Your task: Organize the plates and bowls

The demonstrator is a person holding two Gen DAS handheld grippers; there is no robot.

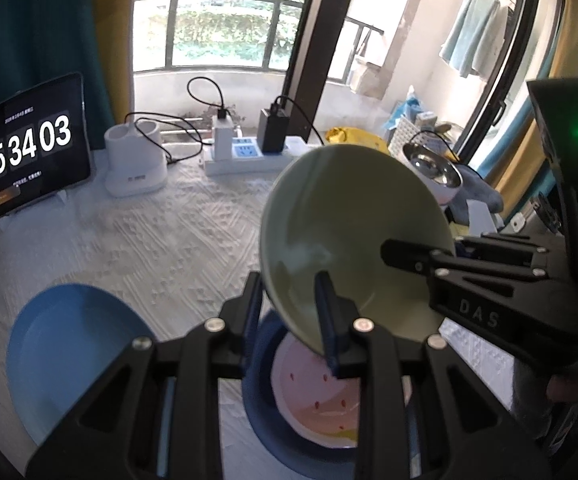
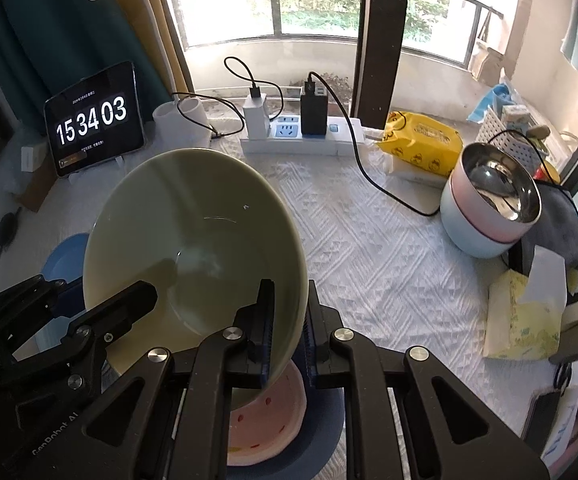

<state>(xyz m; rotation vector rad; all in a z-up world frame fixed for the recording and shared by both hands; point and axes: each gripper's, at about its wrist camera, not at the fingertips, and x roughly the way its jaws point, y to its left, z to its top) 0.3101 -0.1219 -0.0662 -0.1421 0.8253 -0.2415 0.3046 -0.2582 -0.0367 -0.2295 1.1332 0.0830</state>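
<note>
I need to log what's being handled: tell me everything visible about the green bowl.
The green bowl is pale sage, glossy, ceramic-looking and empty. It is tilted steeply, its inside facing the cameras. The right hand-held gripper and the left hand-held gripper each straddle its rim. It hangs above a pink bowl nested in a dark blue dish.
</note>
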